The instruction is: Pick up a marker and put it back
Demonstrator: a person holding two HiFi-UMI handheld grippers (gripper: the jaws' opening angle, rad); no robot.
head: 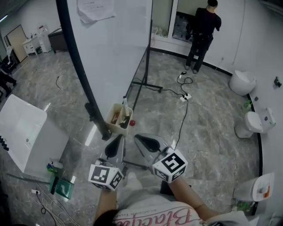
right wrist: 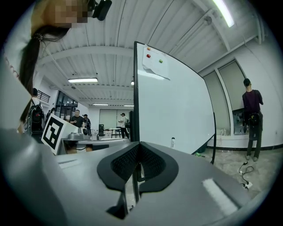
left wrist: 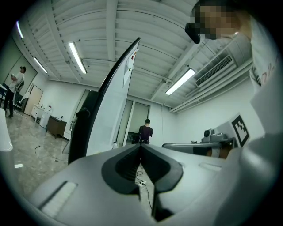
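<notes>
Head view looks down at two claws held low in front of the person. The left claw (head: 119, 137) and the right claw (head: 137, 138) sit side by side and both point toward a big whiteboard (head: 115, 53). A small tan box (head: 111, 124) hangs at the bottom edge of the whiteboard, just past the tips of the claws. The markers (head: 117, 118) are inside that box, and neither claw touches them. A white bottle (head: 125, 106) stands at the back of the box. A little red thing (head: 131, 122) sits just beside the box on the right.

Left gripper view shows the left claw (left wrist: 140, 145) with its two sides pressed together and nothing between them. Right gripper view shows the right claw (right wrist: 138, 143) closed the same way, with nothing in it. The whiteboard (right wrist: 172, 101) stands tall just ahead of it.

A sheet of paper (head: 95, 9) is stuck near the top of the whiteboard. A black cord (head: 183, 112) runs across the gray floor. Far off, someone in dark clothes (head: 202, 31) stands by a doorway.
</notes>
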